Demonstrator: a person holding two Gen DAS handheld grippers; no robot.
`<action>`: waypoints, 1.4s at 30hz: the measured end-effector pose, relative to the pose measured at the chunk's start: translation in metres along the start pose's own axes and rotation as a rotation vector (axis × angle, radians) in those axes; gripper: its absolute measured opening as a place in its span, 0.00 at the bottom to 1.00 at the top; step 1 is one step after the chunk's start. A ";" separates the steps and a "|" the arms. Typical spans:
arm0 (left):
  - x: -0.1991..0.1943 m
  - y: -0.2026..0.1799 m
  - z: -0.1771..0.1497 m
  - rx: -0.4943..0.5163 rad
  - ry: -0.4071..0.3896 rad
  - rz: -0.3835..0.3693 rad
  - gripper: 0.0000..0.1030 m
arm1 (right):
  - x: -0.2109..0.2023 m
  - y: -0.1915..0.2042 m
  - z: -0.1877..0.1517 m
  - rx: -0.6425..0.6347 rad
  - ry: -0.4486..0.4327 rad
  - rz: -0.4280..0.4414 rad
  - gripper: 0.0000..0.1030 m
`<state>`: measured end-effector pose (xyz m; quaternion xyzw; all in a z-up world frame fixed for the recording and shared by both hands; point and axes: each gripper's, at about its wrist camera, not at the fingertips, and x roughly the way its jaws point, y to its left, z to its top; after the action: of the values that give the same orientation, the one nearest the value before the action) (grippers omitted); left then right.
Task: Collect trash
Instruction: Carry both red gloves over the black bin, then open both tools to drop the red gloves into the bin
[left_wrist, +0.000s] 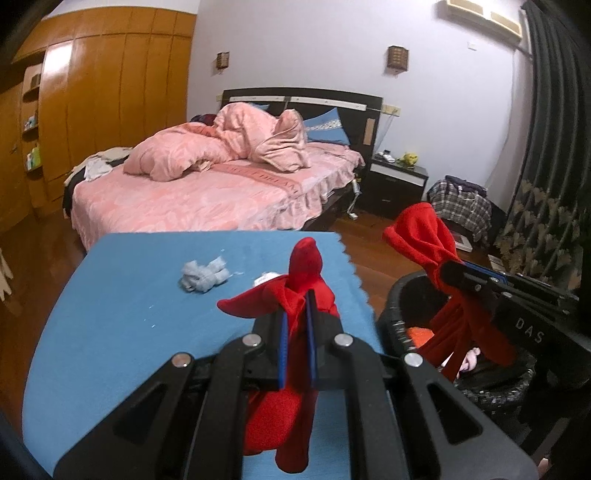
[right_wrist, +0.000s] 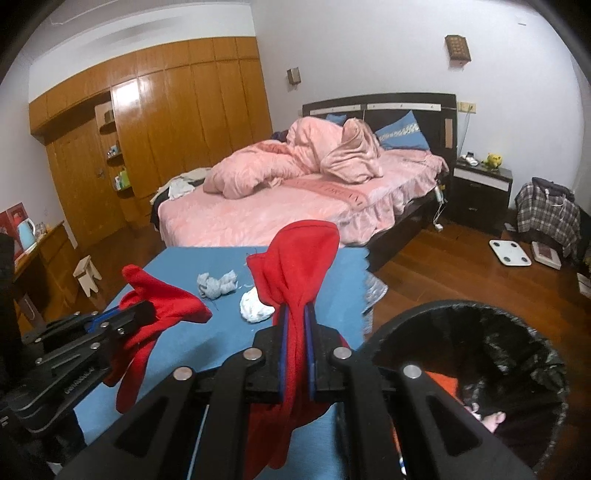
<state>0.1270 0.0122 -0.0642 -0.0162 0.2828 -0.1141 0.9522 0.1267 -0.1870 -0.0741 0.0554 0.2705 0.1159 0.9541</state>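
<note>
My left gripper (left_wrist: 297, 306) is shut on a red cloth (left_wrist: 306, 266) above the blue table (left_wrist: 129, 295); it also shows in the right wrist view (right_wrist: 144, 308). My right gripper (right_wrist: 295, 314) is shut on another red cloth (right_wrist: 299, 258); in the left wrist view it (left_wrist: 448, 271) hangs over the black bin (left_wrist: 399, 295). A grey crumpled wad (left_wrist: 203, 275) (right_wrist: 218, 282) and a white crumpled wad (right_wrist: 255, 308) (left_wrist: 264, 277) lie on the table. The bin (right_wrist: 517, 332) holds orange and pink scraps.
A pink bed (right_wrist: 295, 199) stands beyond the table. A black nightstand (right_wrist: 480, 184), a plaid bag (right_wrist: 546, 214) and a white scale (right_wrist: 509, 253) are on the wooden floor at right. A wooden wardrobe (right_wrist: 166, 129) lines the left wall.
</note>
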 end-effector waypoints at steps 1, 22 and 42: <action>0.000 -0.004 0.001 0.004 -0.002 -0.007 0.08 | -0.005 -0.001 0.001 -0.001 -0.006 -0.005 0.08; 0.038 -0.136 0.011 0.143 -0.001 -0.234 0.08 | -0.054 -0.134 -0.009 0.102 -0.054 -0.224 0.08; 0.116 -0.194 -0.007 0.151 0.141 -0.387 0.56 | -0.029 -0.214 -0.048 0.176 0.047 -0.327 0.46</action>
<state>0.1776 -0.2028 -0.1138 0.0095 0.3311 -0.3164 0.8889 0.1178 -0.3989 -0.1358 0.0912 0.3071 -0.0635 0.9452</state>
